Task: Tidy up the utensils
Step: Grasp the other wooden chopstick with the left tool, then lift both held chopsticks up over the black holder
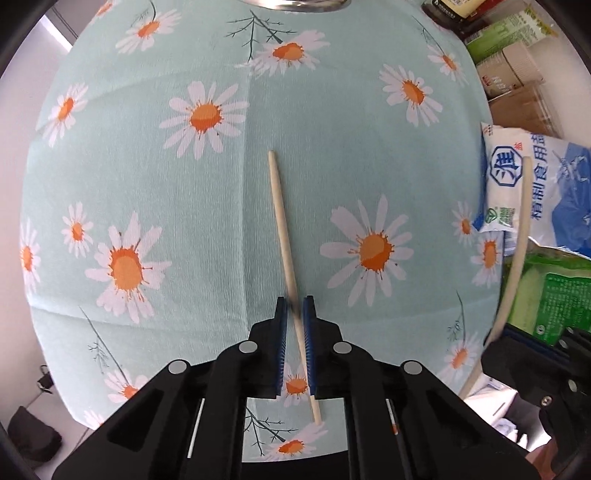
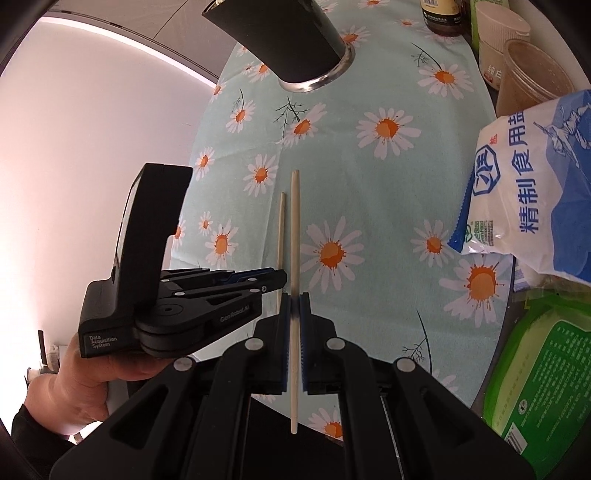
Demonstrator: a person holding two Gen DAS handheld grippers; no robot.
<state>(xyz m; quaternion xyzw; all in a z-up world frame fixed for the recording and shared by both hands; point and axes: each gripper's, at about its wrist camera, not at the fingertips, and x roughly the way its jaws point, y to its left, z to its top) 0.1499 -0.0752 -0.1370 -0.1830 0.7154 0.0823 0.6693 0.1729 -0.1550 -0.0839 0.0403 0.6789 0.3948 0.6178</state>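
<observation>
A pale wooden chopstick [image 1: 282, 225] lies on the daisy tablecloth [image 1: 177, 192]. My left gripper [image 1: 294, 306] points down over its near part, blue pads shut on it. In the right wrist view this chopstick [image 2: 280, 229] rests flat, and a hand holds the left gripper [image 2: 281, 278] over it. A second chopstick [image 2: 294, 240] is held above the cloth, pointing away, with my right gripper [image 2: 294, 299] shut on it. From the left wrist view, that chopstick [image 1: 521, 221] and the right gripper [image 1: 498, 334] show at the right edge. A black holder with a steel rim [image 2: 306, 40] stands at the far end.
Along the right side sit a blue and white salt bag [image 2: 535, 184], a green package [image 2: 535, 369], a clear plastic tub [image 2: 532, 77], paper cups [image 2: 495, 33] and a dark jar [image 2: 441, 14]. The table's left edge [image 2: 195, 155] drops off to the floor.
</observation>
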